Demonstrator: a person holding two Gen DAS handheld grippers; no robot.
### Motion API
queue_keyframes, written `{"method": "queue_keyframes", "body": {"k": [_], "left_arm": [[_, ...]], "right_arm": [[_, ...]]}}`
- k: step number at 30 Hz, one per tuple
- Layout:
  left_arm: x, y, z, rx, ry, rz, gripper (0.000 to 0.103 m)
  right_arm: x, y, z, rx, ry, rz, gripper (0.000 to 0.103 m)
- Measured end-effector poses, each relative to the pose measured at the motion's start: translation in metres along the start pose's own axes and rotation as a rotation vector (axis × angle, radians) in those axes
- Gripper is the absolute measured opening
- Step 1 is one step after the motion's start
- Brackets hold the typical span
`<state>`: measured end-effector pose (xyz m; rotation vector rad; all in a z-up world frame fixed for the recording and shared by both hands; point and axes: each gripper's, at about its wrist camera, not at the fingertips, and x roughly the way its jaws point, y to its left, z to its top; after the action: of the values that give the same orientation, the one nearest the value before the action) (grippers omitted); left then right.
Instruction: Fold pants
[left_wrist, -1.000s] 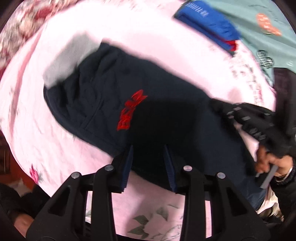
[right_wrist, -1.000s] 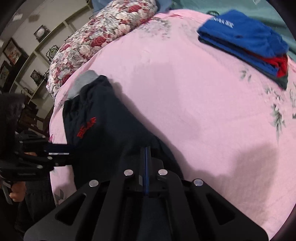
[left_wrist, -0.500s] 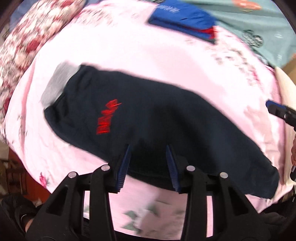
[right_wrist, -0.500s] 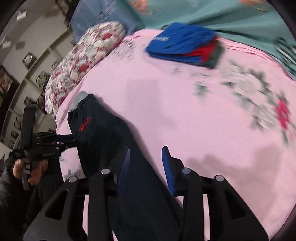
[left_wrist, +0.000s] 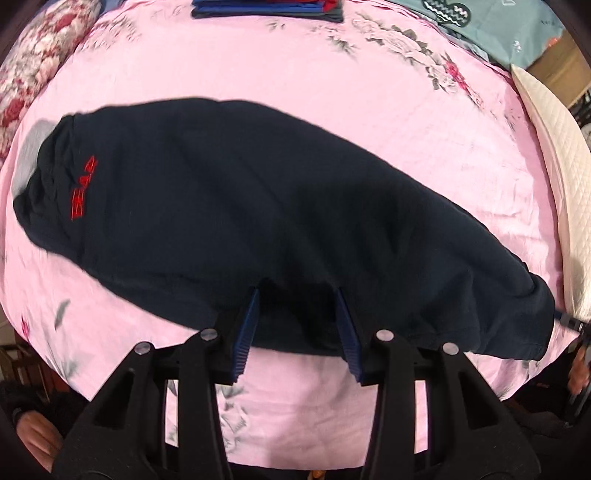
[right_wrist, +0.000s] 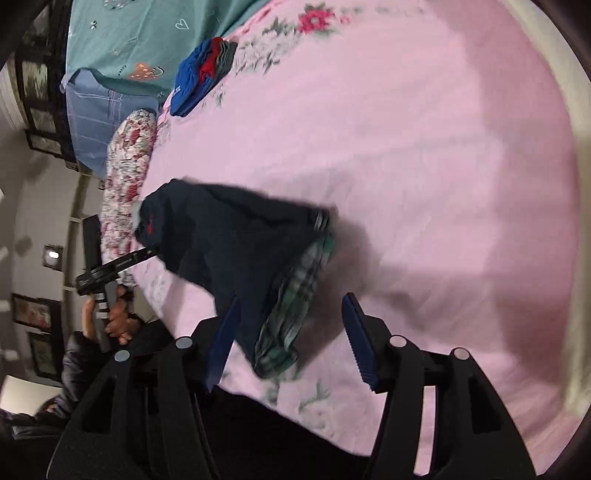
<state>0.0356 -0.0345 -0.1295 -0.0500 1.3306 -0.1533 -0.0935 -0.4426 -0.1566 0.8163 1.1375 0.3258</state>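
My dark navy pants (left_wrist: 266, 206) lie stretched full length across the pink bedsheet (left_wrist: 295, 92), waistband end with the red lettering (left_wrist: 82, 194) toward the floral pillow (left_wrist: 33, 59), cuff end near the bed's edge beside the white quilted pillow (left_wrist: 554, 155). My left claw (left_wrist: 295, 317) points down over the near edge of the pants at mid-length; its blue pads stand apart, having just been opening a little, with a raised bit of dark cloth between them, and I cannot tell whether they press on it. My right claw (right_wrist: 290, 332) is released, its jaws having just been opening wide; the leg end, with green plaid lining (right_wrist: 291, 306) turned out, lies on the sheet between and beyond the pads, touching neither. A folded stack of blue and red clothes (right_wrist: 201, 74) sits well apart at the far side, near a teal cover (right_wrist: 147, 40)
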Motion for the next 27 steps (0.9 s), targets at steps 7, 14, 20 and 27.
{"method": "queue_keyframes", "body": {"k": [7, 14, 20, 27], "left_arm": [[-0.006, 0.005, -0.010, -0.027, -0.005, 0.009, 0.048], [-0.014, 0.017, -0.016, -0.058, -0.014, 0.041, 0.049], [0.011, 0.017, -0.015, -0.042, 0.040, 0.108, 0.051], [-0.004, 0.028, -0.013, -0.066, 0.006, 0.098, 0.051]], "right_arm": [[0.049, 0.005, 0.017, 0.028, 0.007, 0.093, 0.067], [0.018, 0.024, 0.027, -0.020, -0.103, 0.152, 0.012], [0.040, -0.019, 0.047, 0.047, -0.018, -0.021, 0.012], [0.029, 0.000, 0.051, 0.029, -0.028, 0.020, 0.012]]}}
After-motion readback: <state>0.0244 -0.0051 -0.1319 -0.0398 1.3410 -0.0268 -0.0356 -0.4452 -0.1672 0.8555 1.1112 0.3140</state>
